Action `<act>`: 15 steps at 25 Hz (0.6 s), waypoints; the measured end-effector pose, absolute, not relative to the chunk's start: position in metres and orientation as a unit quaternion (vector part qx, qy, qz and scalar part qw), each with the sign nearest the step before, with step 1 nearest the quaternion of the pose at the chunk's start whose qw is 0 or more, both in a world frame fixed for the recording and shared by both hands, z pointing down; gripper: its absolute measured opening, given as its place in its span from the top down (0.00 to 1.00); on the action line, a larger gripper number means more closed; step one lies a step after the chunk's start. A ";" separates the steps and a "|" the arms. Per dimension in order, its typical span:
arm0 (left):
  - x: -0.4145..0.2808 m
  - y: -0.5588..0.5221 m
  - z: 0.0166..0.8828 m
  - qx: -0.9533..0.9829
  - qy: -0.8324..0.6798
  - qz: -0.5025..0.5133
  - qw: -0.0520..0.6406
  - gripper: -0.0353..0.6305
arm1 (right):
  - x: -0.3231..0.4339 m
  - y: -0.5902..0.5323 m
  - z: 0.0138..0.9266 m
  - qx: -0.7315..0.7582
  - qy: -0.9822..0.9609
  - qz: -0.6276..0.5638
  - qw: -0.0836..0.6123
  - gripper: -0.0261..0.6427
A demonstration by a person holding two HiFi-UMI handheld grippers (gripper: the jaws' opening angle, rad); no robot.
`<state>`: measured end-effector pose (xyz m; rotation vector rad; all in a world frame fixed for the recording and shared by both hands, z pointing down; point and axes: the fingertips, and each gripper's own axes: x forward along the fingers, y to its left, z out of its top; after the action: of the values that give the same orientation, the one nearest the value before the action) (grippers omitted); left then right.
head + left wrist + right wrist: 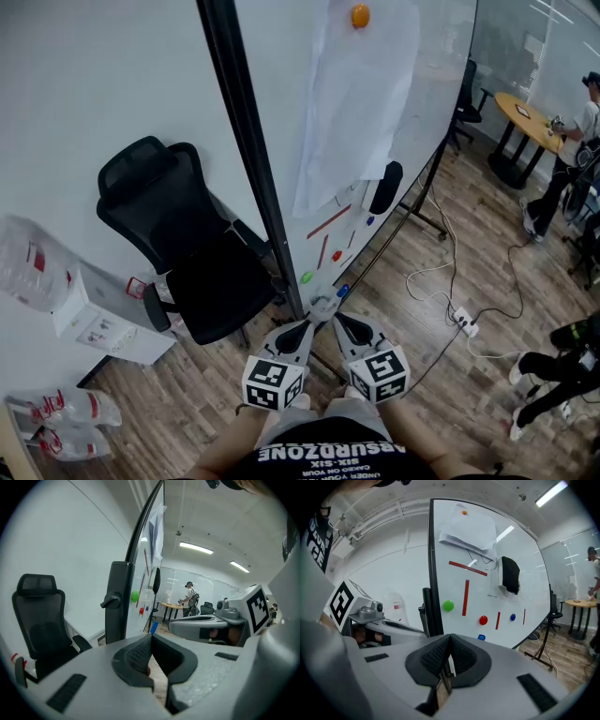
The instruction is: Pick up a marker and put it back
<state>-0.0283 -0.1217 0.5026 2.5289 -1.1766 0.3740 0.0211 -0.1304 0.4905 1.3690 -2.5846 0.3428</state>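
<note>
Both claws are pressed together with nothing between the pads. The left gripper (151,638) and the right gripper (450,638) sit side by side, low in front of me, with their noses aimed at the near edge of the whiteboard (501,536).

The only marker candidates I can find are the thin red bars (466,597) clinging to the board face. At this range I can't swear they're markers rather than magnetic strips. None is in a claw, so this fits either a marker waiting on the board or one already returned to it.

I see three risks:
- The black frame post (433,573) stands right ahead of both tips, and a bump could shift the board on its stand.
- A glancing touch on a red bar could slide it off onto the floor.
- The green magnet (448,605) nearby looks easy to knock loose.
</note>
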 end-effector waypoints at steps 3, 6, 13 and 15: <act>-0.026 -0.121 0.503 0.888 -0.409 0.132 0.164 0.94 | 0.022 -0.130 0.491 0.463 -0.873 0.119 0.100 0.96; -0.023 -0.121 0.504 0.889 -0.406 0.132 0.164 0.94 | 0.022 -0.130 0.492 0.463 -0.872 0.121 0.100 0.96; -0.020 -0.125 0.505 0.891 -0.402 0.132 0.164 0.94 | 0.023 -0.133 0.494 0.465 -0.871 0.125 0.101 0.96; -0.020 -0.126 0.506 0.891 -0.402 0.132 0.166 0.94 | 0.024 -0.134 0.496 0.466 -0.870 0.127 0.101 0.96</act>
<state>-0.0201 -0.1258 0.5060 2.5371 -1.1451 0.3765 0.0241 -0.1340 0.4956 1.3772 -2.5700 0.3739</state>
